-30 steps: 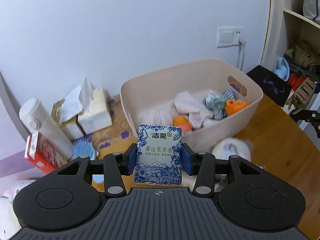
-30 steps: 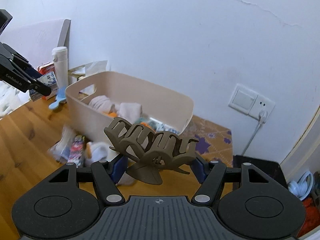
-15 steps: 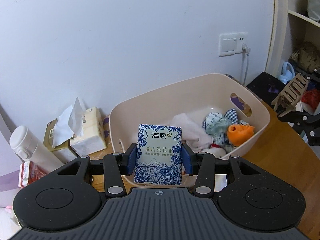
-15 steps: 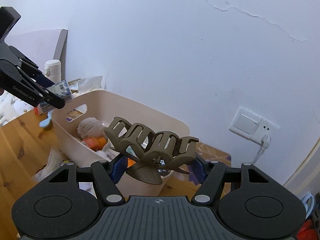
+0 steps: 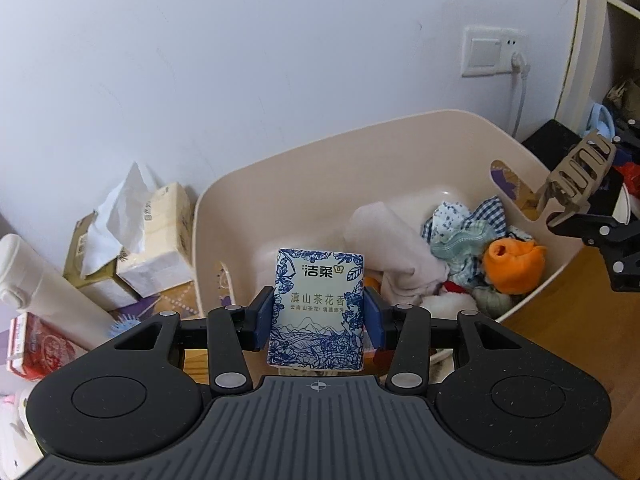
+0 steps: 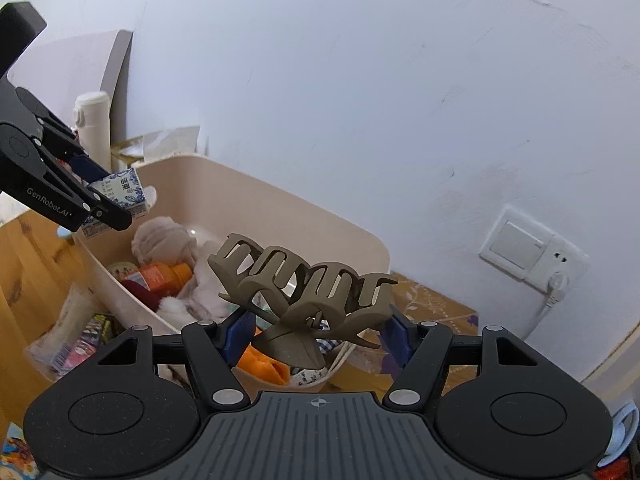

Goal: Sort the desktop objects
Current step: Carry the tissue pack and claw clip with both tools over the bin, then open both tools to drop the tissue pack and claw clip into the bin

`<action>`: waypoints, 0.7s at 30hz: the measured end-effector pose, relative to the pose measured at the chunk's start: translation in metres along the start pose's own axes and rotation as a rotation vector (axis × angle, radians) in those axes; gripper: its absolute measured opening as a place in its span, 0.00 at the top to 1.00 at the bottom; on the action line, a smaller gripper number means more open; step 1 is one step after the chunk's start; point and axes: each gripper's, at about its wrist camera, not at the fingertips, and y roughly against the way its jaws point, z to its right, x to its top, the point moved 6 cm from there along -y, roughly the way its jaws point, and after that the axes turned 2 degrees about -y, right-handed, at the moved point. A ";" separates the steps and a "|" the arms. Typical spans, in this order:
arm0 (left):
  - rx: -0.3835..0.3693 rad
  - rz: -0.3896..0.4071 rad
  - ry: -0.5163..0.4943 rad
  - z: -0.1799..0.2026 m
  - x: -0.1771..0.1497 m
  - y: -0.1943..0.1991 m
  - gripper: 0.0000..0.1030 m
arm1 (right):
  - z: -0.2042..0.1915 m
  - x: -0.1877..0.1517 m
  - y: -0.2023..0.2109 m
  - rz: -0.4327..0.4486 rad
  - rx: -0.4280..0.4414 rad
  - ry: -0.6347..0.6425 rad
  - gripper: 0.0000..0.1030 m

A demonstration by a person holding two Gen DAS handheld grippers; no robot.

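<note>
Released here, the hair claw [image 6: 304, 296] clamped in the right gripper [image 6: 318, 334] may catch the bin rim [image 6: 280, 192] (left gripper [image 5: 319, 318], clamped on the tissue pack [image 5: 318, 308], sits clear inside).

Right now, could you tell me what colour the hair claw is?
The hair claw is matte taupe-brown, clearest in the right wrist view.

White wall [image 5: 280, 60], wall socket with plug [image 5: 494, 52], white cable [image 5: 520, 104], wooden shelf edge [image 5: 624, 4]
</note>
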 end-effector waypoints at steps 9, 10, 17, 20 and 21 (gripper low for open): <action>0.026 -0.111 0.047 0.000 -0.008 -0.035 0.54 | -0.012 -0.006 -0.033 -0.049 0.048 0.031 0.36; 0.022 -0.119 0.054 -0.001 -0.009 -0.038 0.54 | -0.012 -0.005 -0.034 -0.043 0.060 0.019 0.36; 0.023 -0.150 0.075 -0.003 -0.012 -0.048 0.54 | -0.015 0.000 -0.039 -0.040 0.070 0.022 0.37; 0.025 -0.155 0.073 -0.002 -0.012 -0.048 0.54 | -0.016 0.002 -0.041 -0.043 0.074 0.017 0.34; 0.025 -0.156 0.076 -0.002 -0.012 -0.048 0.54 | -0.016 0.002 -0.041 -0.044 0.069 0.012 0.30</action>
